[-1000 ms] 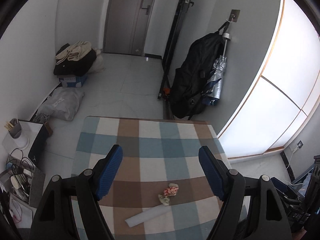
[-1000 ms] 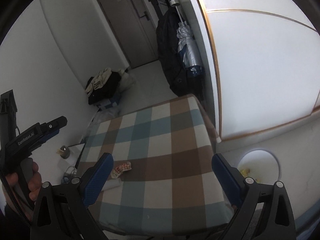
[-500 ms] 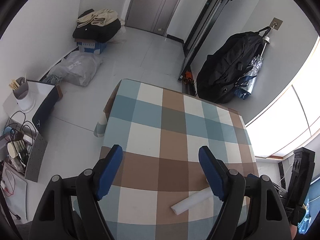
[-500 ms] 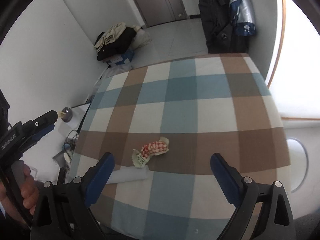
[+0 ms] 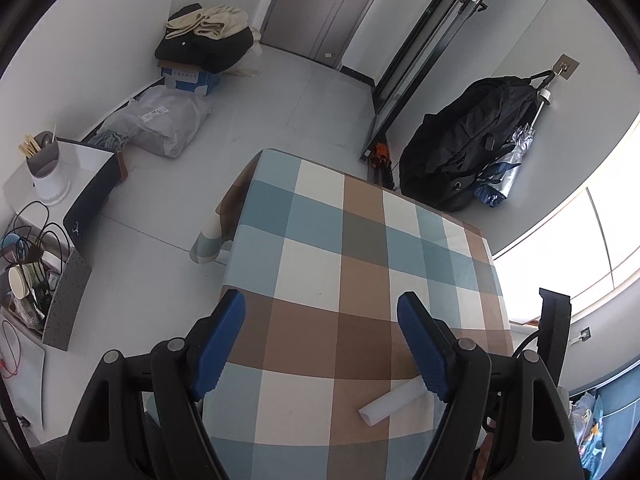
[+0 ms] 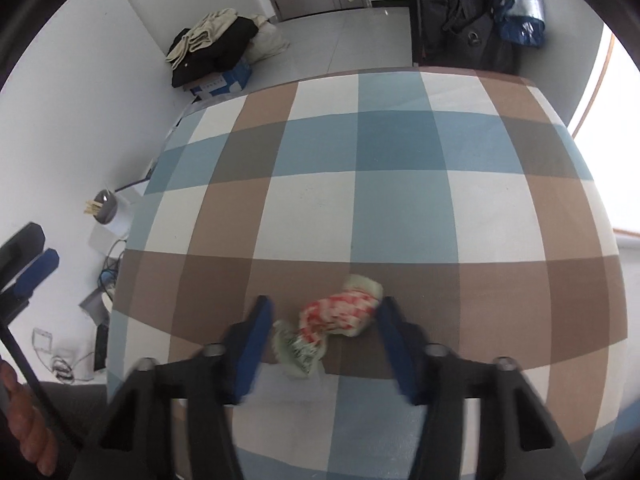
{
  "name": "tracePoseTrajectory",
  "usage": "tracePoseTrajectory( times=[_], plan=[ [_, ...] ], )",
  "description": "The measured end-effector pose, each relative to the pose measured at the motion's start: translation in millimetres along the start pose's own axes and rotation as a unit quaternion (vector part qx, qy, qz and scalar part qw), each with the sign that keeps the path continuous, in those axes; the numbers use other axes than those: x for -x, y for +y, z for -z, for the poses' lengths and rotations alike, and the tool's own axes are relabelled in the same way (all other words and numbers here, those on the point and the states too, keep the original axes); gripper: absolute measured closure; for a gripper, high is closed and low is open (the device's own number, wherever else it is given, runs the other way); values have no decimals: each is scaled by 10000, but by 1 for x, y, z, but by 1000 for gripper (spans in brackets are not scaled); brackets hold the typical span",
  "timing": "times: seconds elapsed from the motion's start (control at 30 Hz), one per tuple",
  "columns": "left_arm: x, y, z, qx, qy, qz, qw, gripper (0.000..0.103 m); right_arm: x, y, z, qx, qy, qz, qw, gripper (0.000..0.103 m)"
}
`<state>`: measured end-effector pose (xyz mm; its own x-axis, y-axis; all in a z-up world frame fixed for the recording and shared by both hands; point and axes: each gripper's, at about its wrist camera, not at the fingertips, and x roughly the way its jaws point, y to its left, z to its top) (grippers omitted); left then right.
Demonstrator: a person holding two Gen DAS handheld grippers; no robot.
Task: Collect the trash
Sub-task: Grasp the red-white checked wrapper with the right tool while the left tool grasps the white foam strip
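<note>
A crumpled red-and-white snack wrapper (image 6: 340,312) lies on the checked tablecloth (image 6: 400,140) near its front edge. My right gripper (image 6: 324,304) points steeply down over it with the wrapper between its blue fingers. The jaws are closing and the pads stand right at the wrapper's two ends without squeezing it. My left gripper (image 5: 320,300) hangs open above the same table (image 5: 320,216) with nothing between its fingers. A white paper roll (image 5: 394,400) lies on the cloth just beside its right finger (image 5: 420,344). The wrapper is out of the left wrist view.
A black bag and a folded umbrella (image 5: 460,152) hang on the wall behind the table. Clothes piled on a box (image 5: 204,40) and a grey sack (image 5: 160,124) lie on the floor at the left. A side stand with a chopstick cup (image 5: 44,164) is further left.
The right gripper has come down over the wrapper and its jaws have narrowed around it. The left gripper has sunk and swung left, so the wrapper has left its view.
</note>
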<state>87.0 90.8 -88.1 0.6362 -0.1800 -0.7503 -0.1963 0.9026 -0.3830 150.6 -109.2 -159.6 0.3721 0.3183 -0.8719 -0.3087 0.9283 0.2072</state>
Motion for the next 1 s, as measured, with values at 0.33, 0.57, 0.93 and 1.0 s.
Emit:
tracePoseTrajectory(
  times=[0.33, 0.57, 0.93, 1.0],
  plan=[
    [-23, -17, 11, -345, 624, 324, 9969, 28, 16, -9, 5, 223, -184, -166, 9994, 73],
    [-38, -46, 35, -1173, 1310, 725, 9818, 28, 42, -32, 10, -25, -460, -292, 9985, 75],
    [-57, -79, 72, -2337, 1706, 319, 9567, 30, 59, -65, 39, -436, -711, -644, 9944, 76],
    [-60, -82, 77, -2510, 1805, 304, 9505, 37, 63, -72, 42, -518, -766, -617, 9938, 76]
  ],
)
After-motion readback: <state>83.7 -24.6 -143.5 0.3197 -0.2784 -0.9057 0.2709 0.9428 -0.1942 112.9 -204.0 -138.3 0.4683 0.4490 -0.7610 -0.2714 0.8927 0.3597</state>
